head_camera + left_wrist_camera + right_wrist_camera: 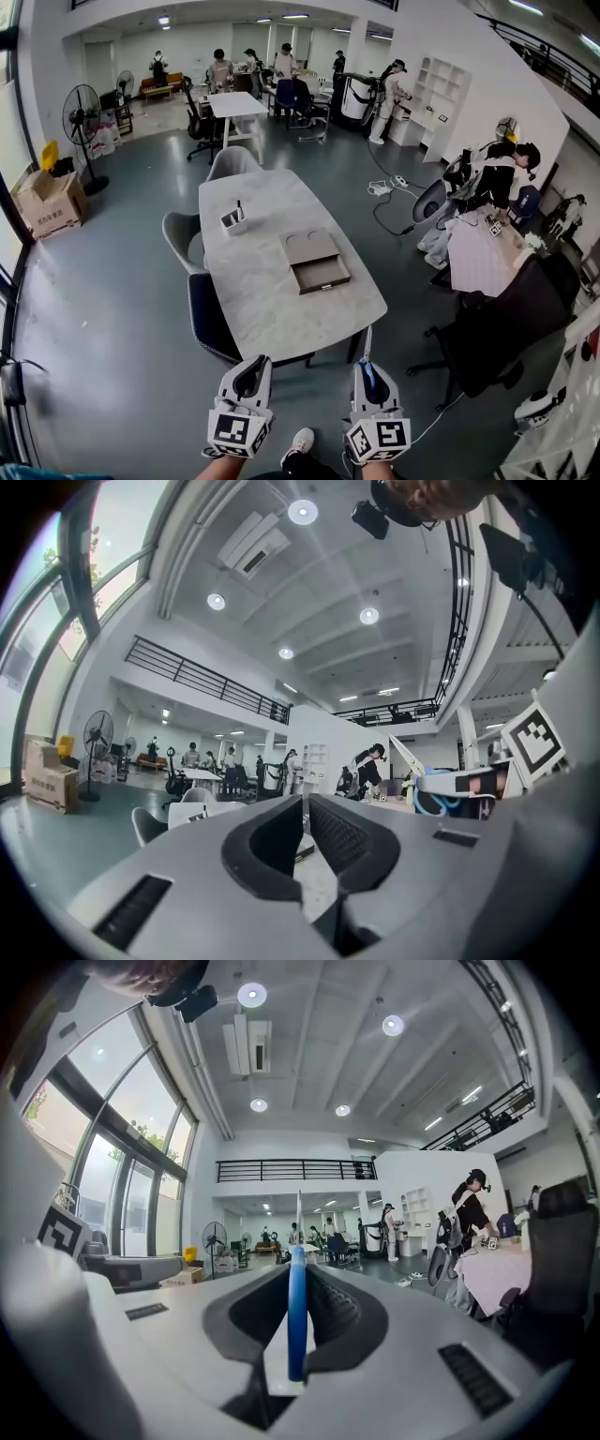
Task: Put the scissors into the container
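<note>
Two grippers hang low in the head view, short of the table's near end. The right gripper (298, 1283) has its jaws almost together, pinched on the blue handle of the scissors (296, 1321), whose blade points up and away. The left gripper (305, 808) is closed at the tips with nothing between them. Ahead stands a pale marbled table (272, 300) with chairs (178, 234) around it. The white container (232, 222) sits near its far left edge, well apart from the scissors, and a brown open box (317, 261) lies mid-table. Around it are a grey floor (103, 319), a standing fan (82, 117) and people (220, 67) at distant desks.
</note>
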Motion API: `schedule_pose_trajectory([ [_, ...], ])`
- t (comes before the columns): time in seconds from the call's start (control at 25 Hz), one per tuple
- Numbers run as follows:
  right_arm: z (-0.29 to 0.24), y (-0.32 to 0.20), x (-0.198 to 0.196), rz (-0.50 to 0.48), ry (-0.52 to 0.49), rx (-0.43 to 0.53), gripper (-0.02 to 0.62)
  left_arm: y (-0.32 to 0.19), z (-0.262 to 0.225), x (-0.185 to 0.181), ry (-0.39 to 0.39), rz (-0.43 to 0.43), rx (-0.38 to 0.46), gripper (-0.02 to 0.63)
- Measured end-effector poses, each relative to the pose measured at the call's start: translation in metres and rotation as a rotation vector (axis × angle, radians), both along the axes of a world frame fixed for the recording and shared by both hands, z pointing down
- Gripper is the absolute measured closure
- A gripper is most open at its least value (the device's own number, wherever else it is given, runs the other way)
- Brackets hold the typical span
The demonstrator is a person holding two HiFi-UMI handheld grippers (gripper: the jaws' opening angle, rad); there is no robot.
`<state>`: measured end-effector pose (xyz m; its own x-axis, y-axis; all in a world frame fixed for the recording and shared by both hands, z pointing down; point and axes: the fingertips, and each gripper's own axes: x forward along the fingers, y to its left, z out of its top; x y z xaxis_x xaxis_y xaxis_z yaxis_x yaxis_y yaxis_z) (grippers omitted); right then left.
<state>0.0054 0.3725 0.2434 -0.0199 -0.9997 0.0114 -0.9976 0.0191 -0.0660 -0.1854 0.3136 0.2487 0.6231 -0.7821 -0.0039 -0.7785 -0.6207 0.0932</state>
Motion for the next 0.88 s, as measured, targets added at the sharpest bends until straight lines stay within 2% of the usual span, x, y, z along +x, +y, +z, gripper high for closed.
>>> schedule_pose_trajectory([
  [0.56, 0.006, -0.103, 0.118, -0.050, 0.008, -0.002, 0.552, -0.102, 0.004, 0.115, -0.006, -0.052, 0.005, 0.574],
  [0.88, 0.013, -0.136, 0.152, -0.071, 0.014, -0.013, 0.552, -0.127, 0.006, 0.146, -0.014, -0.069, -0.003, 0.574],
])
